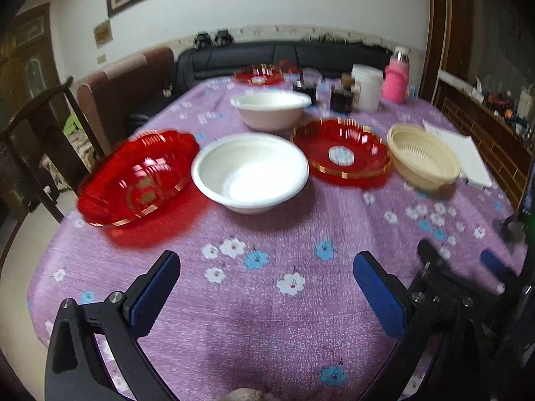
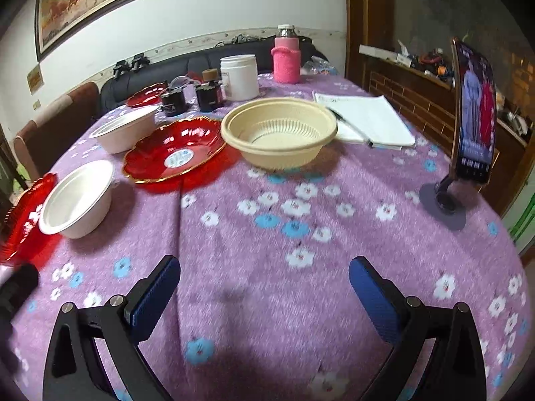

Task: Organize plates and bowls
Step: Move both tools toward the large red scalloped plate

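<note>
Tableware is sitting spread across the table under a purple flowered cloth. Along the left edge a red plate is lying just beside a white bowl; toward the middle a second red plate is resting between another white bowl and a beige strainer bowl. A third red plate is sitting near the far edge. Both the left tool and the right tool are hovering over the near edge, spread wide and gripping nothing.
</note>
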